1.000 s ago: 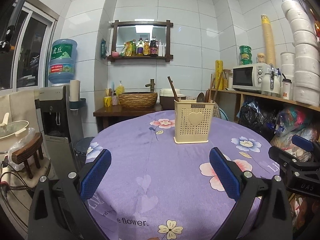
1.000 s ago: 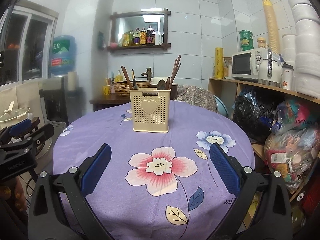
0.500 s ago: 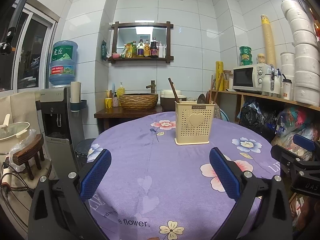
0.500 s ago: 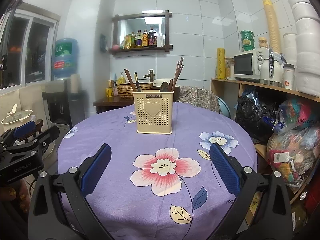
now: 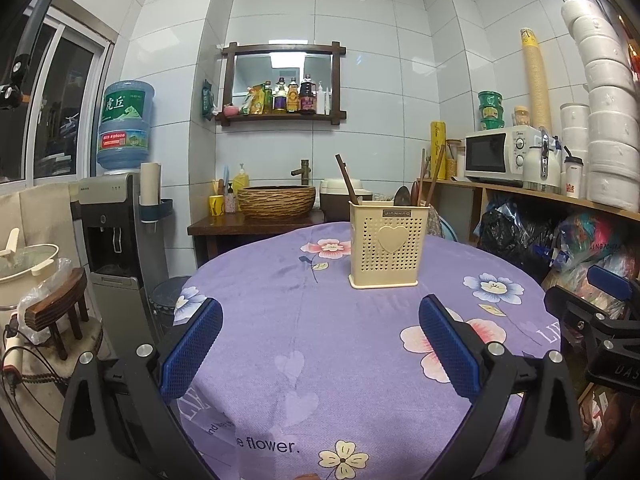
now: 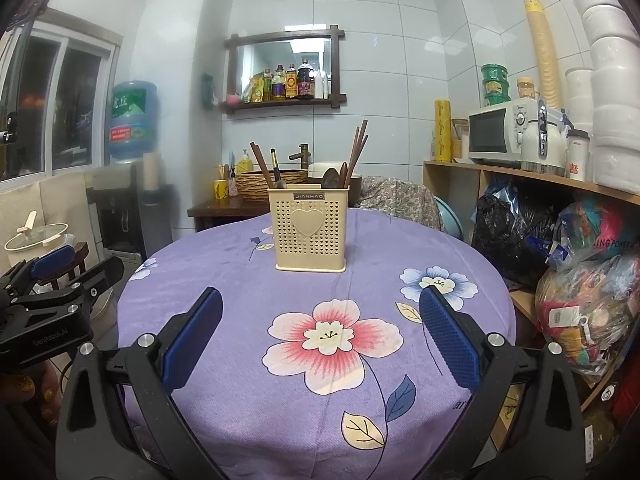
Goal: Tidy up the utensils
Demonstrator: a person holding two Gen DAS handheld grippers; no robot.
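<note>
Utensil holder [image 6: 307, 232] upright on table [image 6: 240, 280]; left tool [image 5: 320, 340], right tool [image 6: 320, 332] spread wide, empty.

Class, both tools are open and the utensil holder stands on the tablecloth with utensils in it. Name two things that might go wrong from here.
1. The tall beige perforated plastic holder looks light and stands on soft purple flowered cloth; pulling a utensil sideways might tip it.
2. The long brown chopsticks lean against each other beside the dark spoons; the right tool may snag a neighbour when taking one.
</note>
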